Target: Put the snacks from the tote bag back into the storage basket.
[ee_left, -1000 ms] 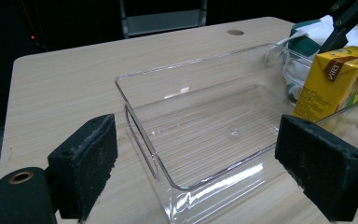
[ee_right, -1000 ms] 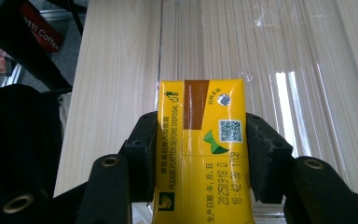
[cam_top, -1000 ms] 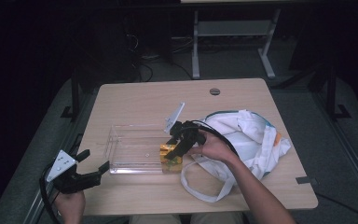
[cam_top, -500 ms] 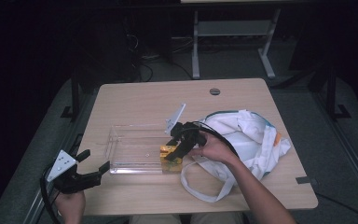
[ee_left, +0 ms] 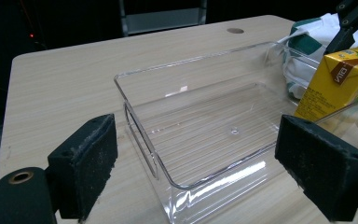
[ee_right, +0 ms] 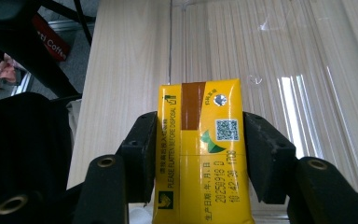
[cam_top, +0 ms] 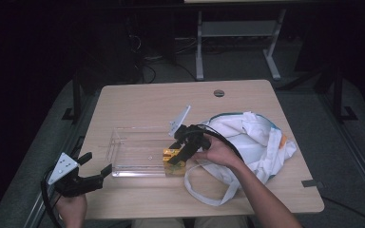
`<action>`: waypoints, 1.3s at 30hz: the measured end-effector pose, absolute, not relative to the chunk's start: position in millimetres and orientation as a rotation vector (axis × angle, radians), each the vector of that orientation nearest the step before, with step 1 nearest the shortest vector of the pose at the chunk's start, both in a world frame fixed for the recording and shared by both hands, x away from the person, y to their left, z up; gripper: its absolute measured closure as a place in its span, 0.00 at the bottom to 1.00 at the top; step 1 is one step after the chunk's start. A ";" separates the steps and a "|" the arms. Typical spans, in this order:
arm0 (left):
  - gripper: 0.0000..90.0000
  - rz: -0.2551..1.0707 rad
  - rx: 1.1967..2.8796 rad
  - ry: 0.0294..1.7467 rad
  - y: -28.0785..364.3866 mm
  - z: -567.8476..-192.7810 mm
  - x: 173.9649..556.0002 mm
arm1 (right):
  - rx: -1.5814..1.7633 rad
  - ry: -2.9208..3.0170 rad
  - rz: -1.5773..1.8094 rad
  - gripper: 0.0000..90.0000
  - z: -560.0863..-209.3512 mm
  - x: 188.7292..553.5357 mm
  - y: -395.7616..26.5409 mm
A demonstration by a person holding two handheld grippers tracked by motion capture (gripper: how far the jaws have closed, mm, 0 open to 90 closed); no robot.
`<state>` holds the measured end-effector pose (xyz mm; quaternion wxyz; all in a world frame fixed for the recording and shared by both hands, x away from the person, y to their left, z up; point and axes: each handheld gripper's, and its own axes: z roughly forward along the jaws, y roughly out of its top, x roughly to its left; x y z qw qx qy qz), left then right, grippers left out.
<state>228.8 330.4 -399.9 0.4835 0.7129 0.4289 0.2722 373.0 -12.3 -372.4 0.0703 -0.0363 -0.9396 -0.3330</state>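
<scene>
Barely changed from a second ago: right gripper (cam_top: 175, 157) still at the tray's right end with the carton (cam_top: 172, 155), left gripper (cam_top: 96, 166) still off the tray's near left corner.

Seen from the right gripper view: print on the carton (ee_right: 200, 154), a date stamp, a square code, a brown band, with both black pads pressed flat against its yellow sides. Seen from the left gripper view: carton (ee_left: 334, 81) standing tilted at the tray's (ee_left: 144, 144) far right wall, lower part behind the clear plastic, top pinched by the other gripper's black jaws. Cannot tell from any view whether resting on the tray floor or held just above it.

From the high view: tray (cam_top: 119, 168) lying near the middle of the table (cam_top: 142, 99), long side across, white bag (cam_top: 256, 137) just right of it with a strap looping toward the near edge. Broad bare wood beyond the tray and to its left; narrower strip between tray and near edge.

Left gripper (ee_left: 205, 186) spread wide, jaws apart on either side of the tray's near corner, holding nothing, not touching the plastic. Right gripper (ee_right: 200, 154) clamped on the carton.
</scene>
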 end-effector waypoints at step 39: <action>0.14 0.653 1.753 1.043 326.7 -400.9 230.8 | -0.191 -2.856 -1.040 0.38 -361.7 369.9 -23.0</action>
